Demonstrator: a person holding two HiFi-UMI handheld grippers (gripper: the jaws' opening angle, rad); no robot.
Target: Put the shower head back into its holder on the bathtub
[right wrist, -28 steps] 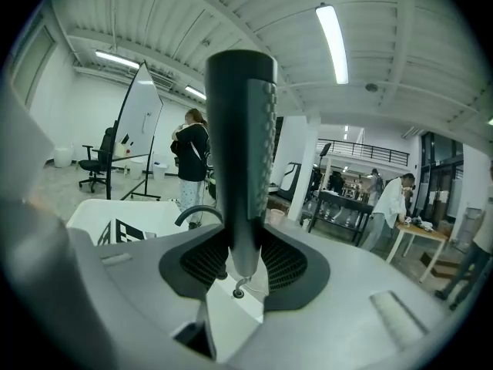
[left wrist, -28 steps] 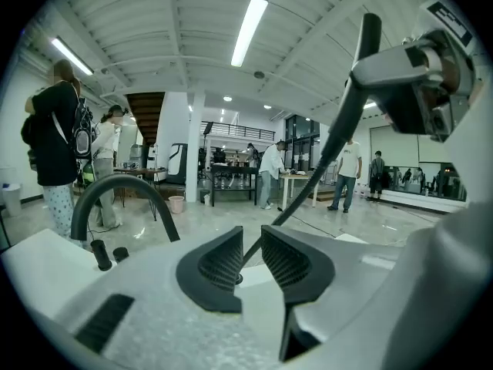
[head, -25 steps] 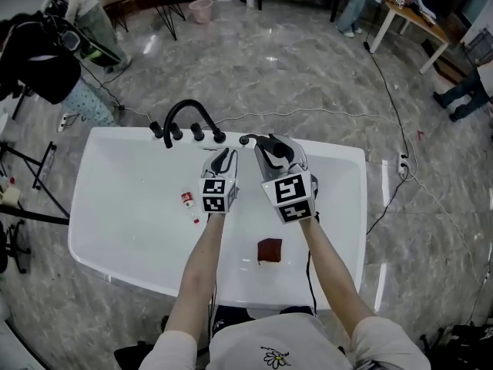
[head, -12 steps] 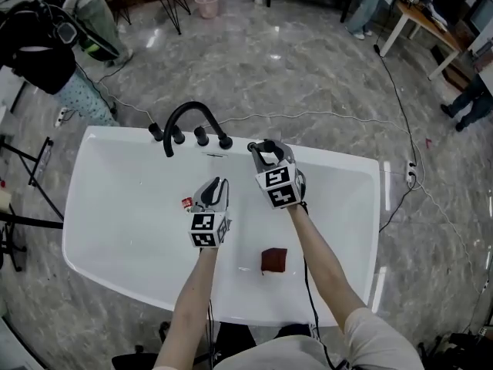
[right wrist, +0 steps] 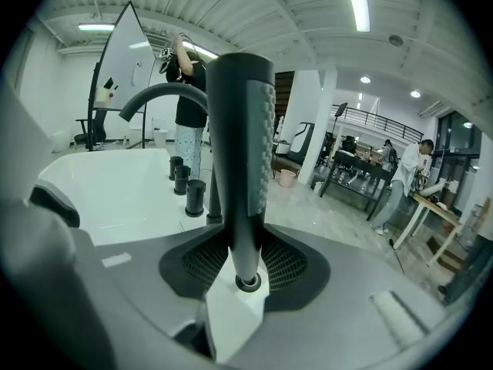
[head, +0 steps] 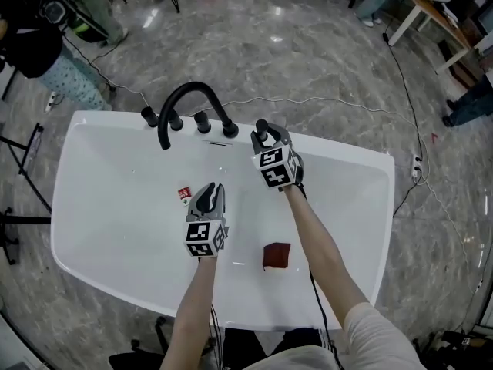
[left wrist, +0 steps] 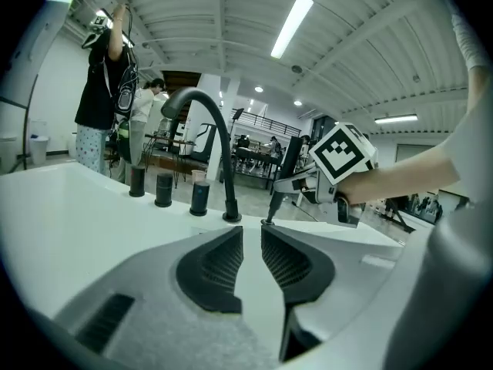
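1. right gripper [head: 266,136] is clamped on the black shower head [right wrist: 239,145]. it's upright, lower end down at the tub [head: 108,199] back rim, just right of the faucet [head: 185,99].
2. left gripper [head: 208,196]: jaws a narrow gap apart, nothing in them, over the tub's middle.

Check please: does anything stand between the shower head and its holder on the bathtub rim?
Nothing visible does. The right gripper holds the shower head in its jaws, lower end at the holder on the bathtub rim. The faucet stands off to the left, apart.
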